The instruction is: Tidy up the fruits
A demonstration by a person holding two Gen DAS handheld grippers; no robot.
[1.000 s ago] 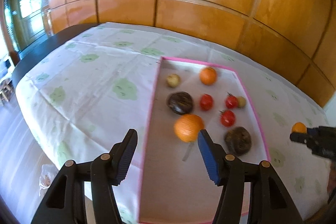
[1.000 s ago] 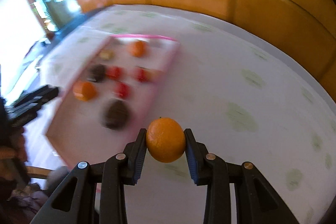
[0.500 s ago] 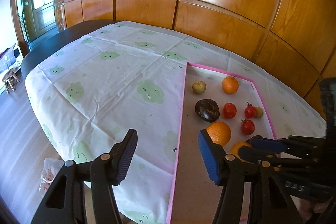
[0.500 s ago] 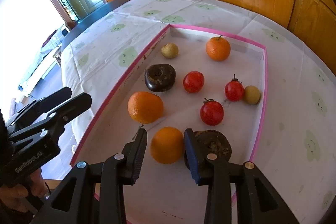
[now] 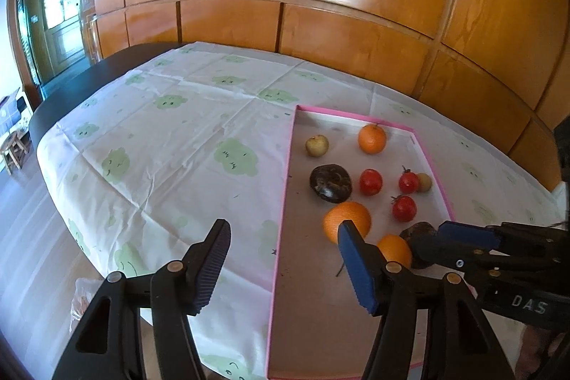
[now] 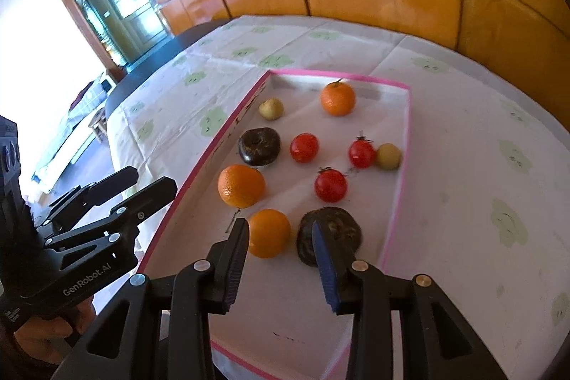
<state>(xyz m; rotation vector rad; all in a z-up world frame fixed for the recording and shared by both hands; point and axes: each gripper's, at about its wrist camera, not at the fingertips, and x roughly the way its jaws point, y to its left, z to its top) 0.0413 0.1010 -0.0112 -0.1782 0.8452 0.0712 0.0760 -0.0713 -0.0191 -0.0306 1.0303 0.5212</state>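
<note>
Between my right gripper's [image 6: 279, 259] parted fingers: round glossy orange [image 6: 269, 233], released | tray's pink rim [image 6: 404, 166] close right | left gripper [image 5: 281, 260] opening, empty.

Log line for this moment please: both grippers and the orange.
right gripper: open, orange between fingertips, resting in pink-rimmed tray | left gripper: open, empty, above tray's left rim

Pink-rimmed tray [image 6: 406, 145], orange oranges [image 6: 337, 99], red tomatoes [image 6: 304, 147], white tablecloth [image 5: 171, 138] with green cloud print.
</note>
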